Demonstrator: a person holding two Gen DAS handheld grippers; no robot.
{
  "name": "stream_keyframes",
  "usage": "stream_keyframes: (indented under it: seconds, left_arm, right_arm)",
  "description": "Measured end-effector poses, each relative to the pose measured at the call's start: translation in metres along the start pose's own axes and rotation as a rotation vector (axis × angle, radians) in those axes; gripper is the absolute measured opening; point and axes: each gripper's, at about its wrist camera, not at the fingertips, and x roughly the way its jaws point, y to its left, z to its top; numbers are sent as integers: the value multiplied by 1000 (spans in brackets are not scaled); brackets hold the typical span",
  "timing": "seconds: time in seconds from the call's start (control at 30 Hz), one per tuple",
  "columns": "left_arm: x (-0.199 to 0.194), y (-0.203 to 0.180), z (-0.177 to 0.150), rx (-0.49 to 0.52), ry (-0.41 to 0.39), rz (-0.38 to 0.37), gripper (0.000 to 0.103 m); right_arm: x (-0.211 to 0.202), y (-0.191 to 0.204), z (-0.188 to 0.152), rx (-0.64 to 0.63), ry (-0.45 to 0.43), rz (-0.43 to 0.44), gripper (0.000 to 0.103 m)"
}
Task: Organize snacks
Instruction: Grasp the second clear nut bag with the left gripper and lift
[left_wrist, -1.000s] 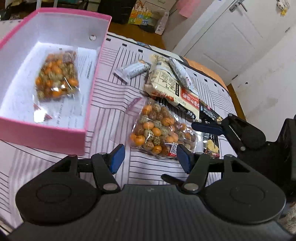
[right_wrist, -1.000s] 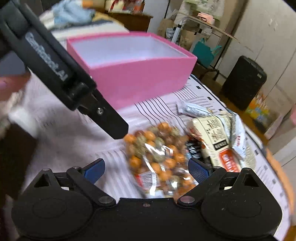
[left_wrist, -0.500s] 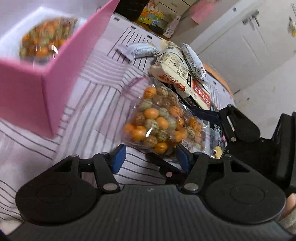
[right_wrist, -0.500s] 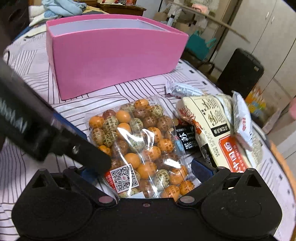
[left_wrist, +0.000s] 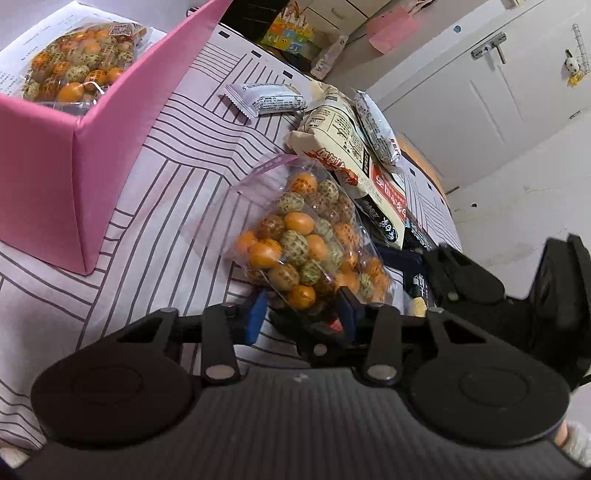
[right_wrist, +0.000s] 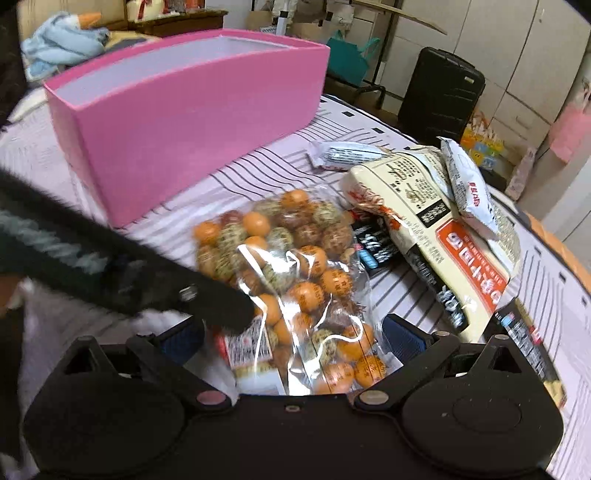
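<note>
At centre of the left wrist view, a clear plastic bag of orange and speckled round snacks (left_wrist: 306, 243) lies on the white cloth with dark stripes (left_wrist: 177, 177). Left gripper (left_wrist: 301, 314): jaws have just been closing, now narrowed on the near end of this bag; the blue pads (left_wrist: 256, 314) sit against the plastic on both sides, bag pinched between them. Right gripper (right_wrist: 291, 338), seen at lower centre of the right wrist view: jaws spread wide, the bag's near end (right_wrist: 295, 295) between them, blue pads standing off the plastic, nothing gripped. The left gripper's black finger crosses that view from the left edge, tip on the bag's labelled end. Upper left of the left wrist view: pink rectangular cardboard box (left_wrist: 74, 155), open-topped, white inside, holding a second clear bag of the same round snacks (left_wrist: 77, 62). Just beyond the first bag, toward upper right: a large cream and red printed packet (left_wrist: 351, 147) with a small white packet (left_wrist: 376, 125) resting on it, and a small grey-white wrapped bar (left_wrist: 266, 99) alone on the cloth near the box. Dark packets (right_wrist: 373, 247) lie partly under the cream one.
</note>
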Motion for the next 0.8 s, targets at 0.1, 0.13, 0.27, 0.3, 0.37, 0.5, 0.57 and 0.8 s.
stream_keyframes:
  seconds: [0.1,0.13,0.27,0.3,0.37,0.5,0.57,0.8]
  left_arm:
    - [-2,1,2,6,-2,3,37]
    - [-3,1,2,5,-2,8,37]
    - [-6,0,6,6,47,32,38]
    - [-5,-1,6,11,63,43,40]
    - [-4,-1,4,13,76,54,42]
    - [4,-4,-4,28,85,43,46]
    - [6,-3,-5,27,98,23,46]
    - [2,-5,-5,67,155,6,46]
  right_arm:
    - [-11,-5,-4,60,24,98,103]
    - [-12,-6,-6,68,23,115,103]
    - [-5,-1,-17,34,14,80,103]
    - [-3,2,-21,20,13,60,103]
    - [2,14,-28,-17,-4,2,103]
    - [-6,17,-26,111,-32,-55,95]
    - [-10,21,-24,164,-26,-69,90]
    - [-20,41,-20,296,8,-111,86]
